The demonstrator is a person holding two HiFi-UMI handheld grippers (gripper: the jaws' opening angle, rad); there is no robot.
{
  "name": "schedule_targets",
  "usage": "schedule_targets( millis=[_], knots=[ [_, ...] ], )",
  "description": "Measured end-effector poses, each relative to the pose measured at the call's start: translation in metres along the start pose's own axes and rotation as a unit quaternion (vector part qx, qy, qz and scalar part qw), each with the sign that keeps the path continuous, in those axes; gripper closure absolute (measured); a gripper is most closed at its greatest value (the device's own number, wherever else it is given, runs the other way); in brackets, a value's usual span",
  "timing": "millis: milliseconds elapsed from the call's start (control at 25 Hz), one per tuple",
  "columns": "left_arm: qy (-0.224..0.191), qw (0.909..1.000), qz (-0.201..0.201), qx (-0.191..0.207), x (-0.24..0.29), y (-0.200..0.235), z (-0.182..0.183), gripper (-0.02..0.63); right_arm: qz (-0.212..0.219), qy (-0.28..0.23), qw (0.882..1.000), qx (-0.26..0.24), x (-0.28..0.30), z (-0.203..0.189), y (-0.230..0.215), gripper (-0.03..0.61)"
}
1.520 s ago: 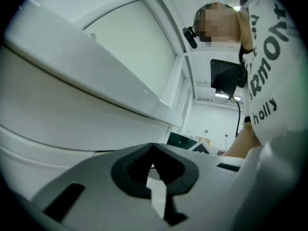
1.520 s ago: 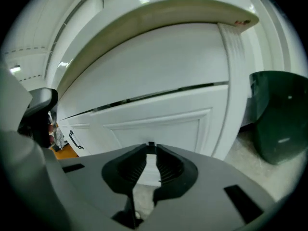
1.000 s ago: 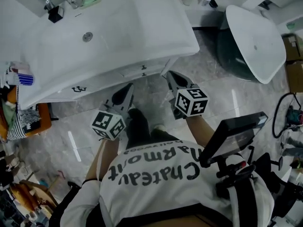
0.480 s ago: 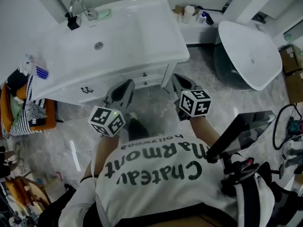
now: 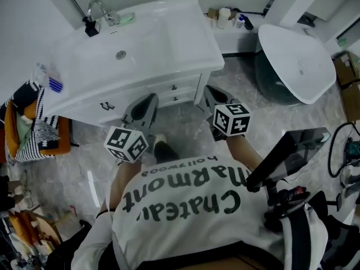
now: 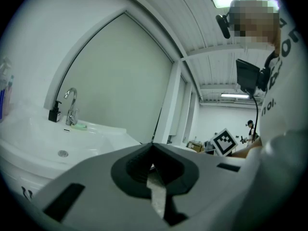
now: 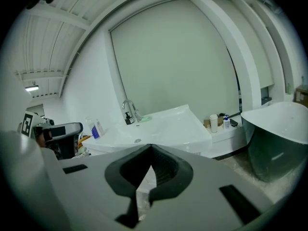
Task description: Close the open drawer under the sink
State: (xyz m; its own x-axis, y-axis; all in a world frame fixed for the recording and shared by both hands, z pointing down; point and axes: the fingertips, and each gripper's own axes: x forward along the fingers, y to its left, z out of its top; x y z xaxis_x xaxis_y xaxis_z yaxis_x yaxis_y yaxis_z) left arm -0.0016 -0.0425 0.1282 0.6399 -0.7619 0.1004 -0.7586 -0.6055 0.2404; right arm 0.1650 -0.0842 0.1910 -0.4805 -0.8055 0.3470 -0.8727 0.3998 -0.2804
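A white sink (image 5: pixel 169 32) tops a white cabinet, and its two small drawer fronts (image 5: pixel 173 92) with dark knobs look flush with the cabinet face. My left gripper (image 5: pixel 151 99) hovers just in front of the cabinet, left of the drawers, jaws shut and empty. My right gripper (image 5: pixel 208 89) is off the cabinet's right corner, also shut and empty. In the left gripper view the gripper (image 6: pixel 153 147) points across the sink (image 6: pixel 43 143). In the right gripper view the gripper (image 7: pixel 150 148) points toward the sink (image 7: pixel 163 126) from a little distance.
A chrome faucet (image 5: pixel 97 7) and dark soap pump stand at the sink's back. A white bathtub (image 5: pixel 295 58) lies to the right, with bottles (image 5: pixel 225 17) on a ledge beside it. A basket of cloths (image 5: pixel 31 125) sits at the left. The floor is grey marble.
Both grippers have risen in front of the cabinet, still shut. The head view has pulled up and back, so the sink looks smaller and farther away.
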Motion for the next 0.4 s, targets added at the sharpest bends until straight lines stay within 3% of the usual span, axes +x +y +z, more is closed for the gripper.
schedule_targets(
  millis=[400],
  knots=[
    [0.003,0.9999,-0.011,0.008,-0.001,-0.014,-0.004,0.607,-0.01,0.004,1.0,0.004,-0.016,-0.008,-0.005,0.568]
  ],
)
